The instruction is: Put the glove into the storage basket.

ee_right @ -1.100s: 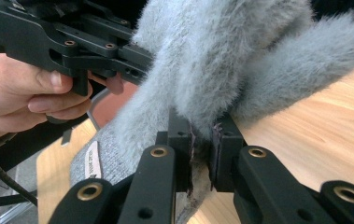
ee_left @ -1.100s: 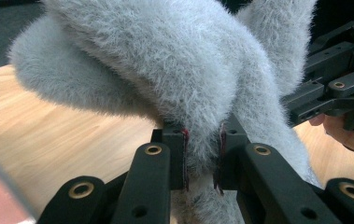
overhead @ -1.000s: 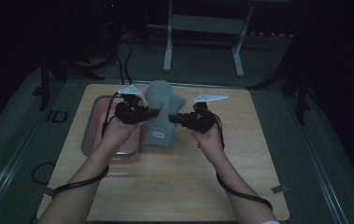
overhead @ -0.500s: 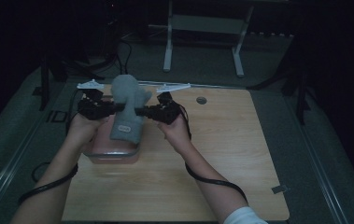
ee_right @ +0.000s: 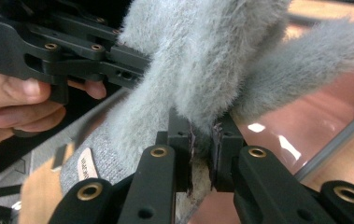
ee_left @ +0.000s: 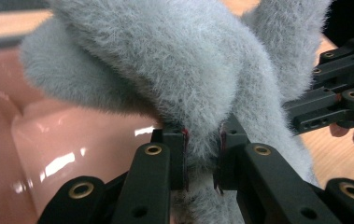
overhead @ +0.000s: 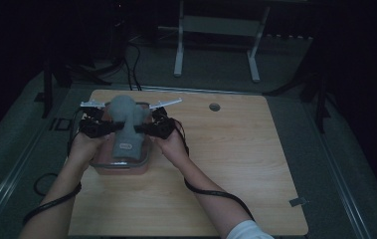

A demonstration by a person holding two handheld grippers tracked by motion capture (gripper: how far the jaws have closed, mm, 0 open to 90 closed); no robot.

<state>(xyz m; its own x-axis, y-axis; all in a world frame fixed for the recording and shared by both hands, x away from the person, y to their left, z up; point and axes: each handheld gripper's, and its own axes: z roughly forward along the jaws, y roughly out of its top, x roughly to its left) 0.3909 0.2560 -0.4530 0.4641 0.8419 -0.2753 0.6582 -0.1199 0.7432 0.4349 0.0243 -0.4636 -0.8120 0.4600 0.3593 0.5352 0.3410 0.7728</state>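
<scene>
Gripping from both sides, the two claws have a fluffy grey sock strung between them over a pink container at the left end of the wooden worktop. Left claw pinches the sock's left edge, and in the left gripper view its pads are squeezed tight on a fold of the fuzzy fabric, with the glossy pink basin right underneath. Right claw bites the opposite edge; in the right gripper view its pads clamp the fluffy cuff, a white label showing on the knitted part below. From above, the sock's rounded toe end stands up behind the claws, while its labelled lower end hangs down into the container. Both hands sit close together, flanking the sock, cables trailing back along the forearms.
</scene>
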